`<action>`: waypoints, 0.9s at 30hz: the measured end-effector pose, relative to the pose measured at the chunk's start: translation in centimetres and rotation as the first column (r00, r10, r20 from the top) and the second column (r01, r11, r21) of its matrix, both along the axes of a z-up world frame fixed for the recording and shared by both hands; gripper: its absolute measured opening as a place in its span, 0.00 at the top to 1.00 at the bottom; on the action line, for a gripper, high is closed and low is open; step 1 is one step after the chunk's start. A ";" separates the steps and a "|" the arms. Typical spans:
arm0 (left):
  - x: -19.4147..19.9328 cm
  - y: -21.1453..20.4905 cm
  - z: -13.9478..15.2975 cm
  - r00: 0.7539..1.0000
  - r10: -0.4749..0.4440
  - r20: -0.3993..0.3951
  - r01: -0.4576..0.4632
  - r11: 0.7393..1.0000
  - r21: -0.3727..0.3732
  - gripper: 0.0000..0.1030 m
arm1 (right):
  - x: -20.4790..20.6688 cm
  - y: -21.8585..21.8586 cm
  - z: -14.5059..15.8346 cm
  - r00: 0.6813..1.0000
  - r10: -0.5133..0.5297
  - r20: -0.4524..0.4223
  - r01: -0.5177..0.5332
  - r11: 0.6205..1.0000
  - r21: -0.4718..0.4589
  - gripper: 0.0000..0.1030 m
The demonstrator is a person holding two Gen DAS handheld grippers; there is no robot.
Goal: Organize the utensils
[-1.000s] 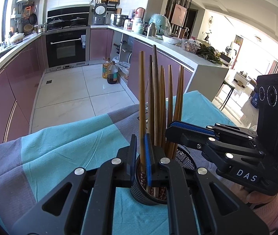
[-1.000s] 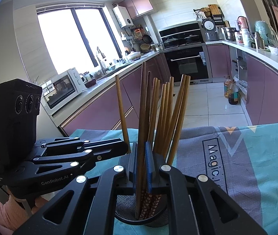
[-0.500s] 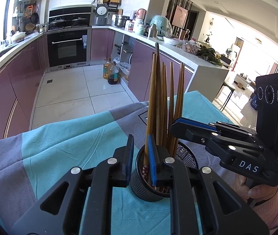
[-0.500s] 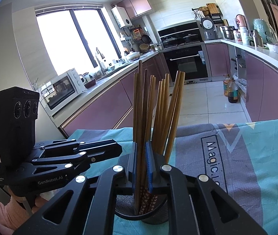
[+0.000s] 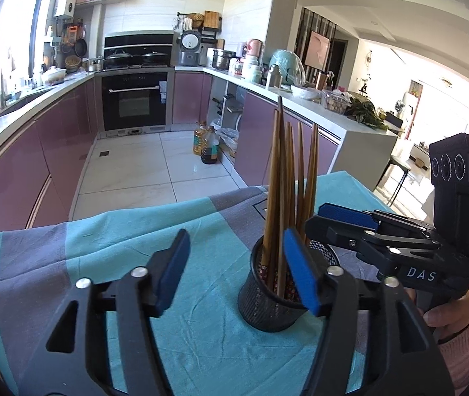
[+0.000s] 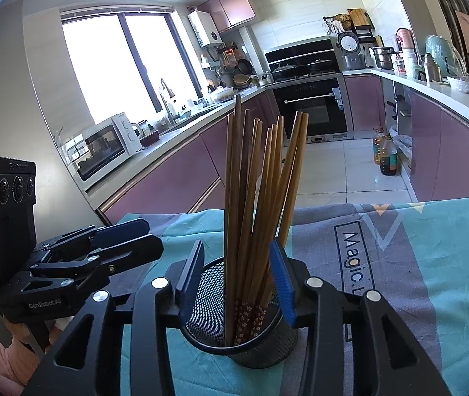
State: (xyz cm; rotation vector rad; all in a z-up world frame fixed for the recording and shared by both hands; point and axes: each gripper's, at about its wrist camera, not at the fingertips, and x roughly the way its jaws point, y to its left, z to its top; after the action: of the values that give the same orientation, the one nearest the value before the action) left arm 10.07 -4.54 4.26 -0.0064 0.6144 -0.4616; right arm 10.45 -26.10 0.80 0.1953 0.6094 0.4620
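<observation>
mesh cup: 1 | chopsticks inside: about 11 | my left gripper, right gripper: just released, beside cup

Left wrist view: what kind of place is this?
A home kitchen, most likely: built-in oven, rice cooker on the counter, microwave by the window. Work surface is a table under a teal cloth.
</observation>
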 end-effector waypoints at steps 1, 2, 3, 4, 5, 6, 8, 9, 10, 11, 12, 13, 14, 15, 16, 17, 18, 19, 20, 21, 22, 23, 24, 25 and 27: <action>-0.2 0.2 -0.1 1.000 0.006 0.005 -0.006 1.000 0.002 0.39 | -0.1 0.0 0.0 1.000 -0.002 0.004 0.002 1.000 -0.006 0.54; -0.5 0.4 -0.1 1.000 0.015 0.011 -0.015 1.000 0.006 0.33 | -0.3 0.1 0.0 1.000 -0.005 0.008 0.005 1.000 -0.010 0.53; -0.8 0.7 -0.2 0.999 0.028 0.022 -0.028 1.000 0.010 0.30 | -0.4 0.2 0.0 1.000 -0.007 0.012 0.007 1.000 -0.012 0.47; -1.1 0.9 -0.4 0.999 0.043 0.031 -0.043 0.999 0.015 0.24 | -0.6 0.2 0.1 1.000 -0.011 0.018 0.011 1.000 -0.015 0.41; -1.4 1.3 -0.4 0.998 0.053 0.035 -0.054 0.998 0.016 0.17 | -0.8 0.3 0.1 0.999 -0.019 0.026 0.020 1.000 -0.021 0.38; -1.8 1.6 -0.5 0.997 0.064 0.042 -0.065 0.998 0.016 0.13 | -1.0 0.3 0.2 0.999 -0.027 0.034 0.028 0.999 -0.029 0.32; -2.3 2.3 -0.5 0.993 0.098 0.070 -0.100 0.995 0.020 0.08 | -1.4 0.5 0.3 0.998 -0.038 0.051 0.041 0.998 -0.048 0.29; -2.6 2.5 -0.4 0.991 0.109 0.082 -0.112 0.993 0.028 0.08 | -1.6 0.7 0.3 0.998 -0.039 0.056 0.042 0.998 -0.056 0.28; -2.9 2.8 -0.5 0.989 0.116 0.087 -0.119 0.992 0.029 0.08 | -1.8 0.8 0.3 0.997 -0.040 0.061 0.044 0.997 -0.062 0.26; -3.2 3.1 -0.5 0.988 0.123 0.090 -0.125 0.992 0.025 0.07 | -2.0 1.0 0.3 0.997 -0.040 0.068 0.045 0.996 -0.071 0.24; -3.5 3.4 -0.5 0.987 0.130 0.097 -0.133 0.991 0.022 0.07 | -2.3 1.3 0.4 0.996 -0.041 0.076 0.047 0.996 -0.081 0.23; -3.9 3.6 -0.4 0.984 0.139 0.108 -0.142 0.990 0.021 0.06 | -2.5 1.3 0.4 0.995 -0.045 0.085 0.052 0.995 -0.088 0.19; -4.2 3.7 -0.4 0.983 0.145 0.116 -0.148 0.989 0.020 0.06 | -2.7 1.4 0.3 0.994 -0.051 0.098 0.060 0.994 -0.092 0.17; -4.5 3.8 -0.3 0.980 0.155 0.127 -0.159 0.987 0.019 0.06 | -3.1 1.5 0.3 0.992 -0.057 0.112 0.068 0.994 -0.090 0.12; -4.9 4.1 -0.3 0.976 0.168 0.139 -0.172 0.985 0.018 0.06 | -3.3 1.5 0.2 0.991 -0.060 0.118 0.070 0.994 -0.087 0.11; -5.2 4.2 -0.3 0.975 0.174 0.142 -0.178 0.984 0.016 0.06 | -3.5 1.6 0.1 0.990 -0.060 0.125 0.071 0.994 -0.086 0.10; -5.5 4.4 -0.3 0.973 0.182 0.143 -0.185 0.983 0.010 0.06 | -3.7 1.6 0.0 0.990 -0.063 0.130 0.075 0.993 -0.089 0.09; -5.7 4.7 -0.4 0.971 0.191 0.147 -0.194 0.981 0.006 0.06 | -3.8 1.6 0.0 0.989 -0.069 0.134 0.081 0.992 -0.092 0.07; -6.2 4.9 -0.4 0.967 0.203 0.154 -0.206 0.979 0.000 0.06 | -4.0 1.7 -0.1 0.988 -0.071 0.139 0.084 0.992 -0.093 0.07; -6.5 5.2 -0.4 0.964 0.214 0.160 -0.216 0.976 -0.005 0.06 | -4.1 1.7 -0.1 0.987 -0.072 0.142 0.085 0.992 -0.093 0.07; -6.9 5.5 -0.4 0.960 0.225 0.167 -0.226 0.974 -0.010 0.06 | -4.3 1.7 -0.2 0.987 -0.074 0.146 0.088 0.992 -0.091 0.07; -7.0 5.7 -0.3 0.958 0.230 0.170 -0.232 0.973 -0.013 0.06 | -4.4 1.7 -0.2 0.985 -0.077 0.152 0.092 0.992 -0.090 0.07; -7.3 5.9 -0.3 0.957 0.234 0.172 -0.235 0.972 -0.016 0.06 | -4.6 1.7 -0.2 0.983 -0.084 0.161 0.099 0.991 -0.091 0.07; -7.5 6.0 -0.3 0.955 0.238 0.176 -0.238 0.971 -0.017 0.06 | -4.8 1.8 -0.1 0.981 -0.091 0.169 0.107 0.990 -0.091 0.07; -8.1 6.3 -0.3 0.948 0.254 0.191 -0.256 0.967 -0.017 0.06 | -5.2 1.8 -0.2 0.977 -0.097 0.189 0.115 0.990 -0.087 0.07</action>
State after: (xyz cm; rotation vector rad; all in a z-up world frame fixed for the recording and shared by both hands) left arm 1.98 1.79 3.94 -0.0328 0.4178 -0.2046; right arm 5.27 -24.32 0.62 0.0897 0.4361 0.3416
